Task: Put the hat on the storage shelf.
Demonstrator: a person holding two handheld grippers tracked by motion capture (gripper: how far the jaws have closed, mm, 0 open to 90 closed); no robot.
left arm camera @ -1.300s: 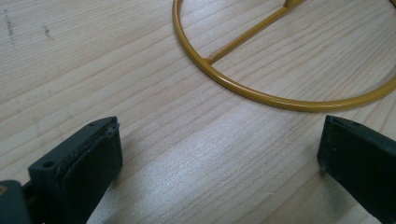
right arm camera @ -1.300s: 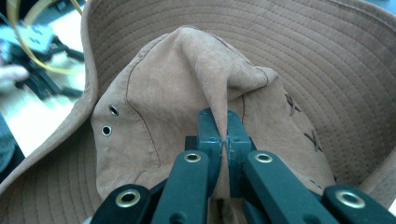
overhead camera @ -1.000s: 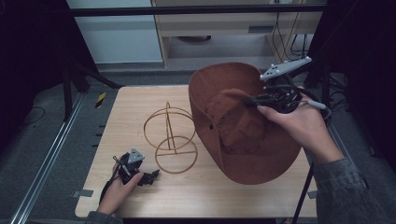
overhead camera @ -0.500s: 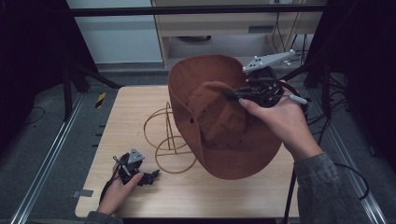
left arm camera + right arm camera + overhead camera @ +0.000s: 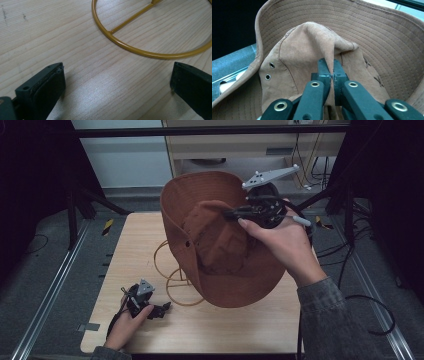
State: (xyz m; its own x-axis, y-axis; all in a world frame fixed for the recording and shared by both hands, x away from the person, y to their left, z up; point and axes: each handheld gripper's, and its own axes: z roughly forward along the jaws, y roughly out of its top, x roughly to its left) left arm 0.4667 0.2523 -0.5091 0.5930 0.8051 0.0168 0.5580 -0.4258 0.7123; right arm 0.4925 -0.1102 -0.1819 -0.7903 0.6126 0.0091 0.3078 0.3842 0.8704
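Evidently the carrying step is in hand: in the high view the right gripper [image 5: 235, 213] holds the brown hat [image 5: 225, 247] by a pinch of its crown, tilted above the middle of the table [image 5: 130, 245] and partly over the gold wire stand [image 5: 172, 280]. Next, I judge, the crown must be centred over that stand and lowered. The left gripper [image 5: 162, 309] rests near the front left corner.

In the left gripper view its jaws stand wide apart over pale wood grain, the stand's smooth ring ahead.

In the right gripper view the jaws clamp a fold of soft suede; the brim is stitched in rows.
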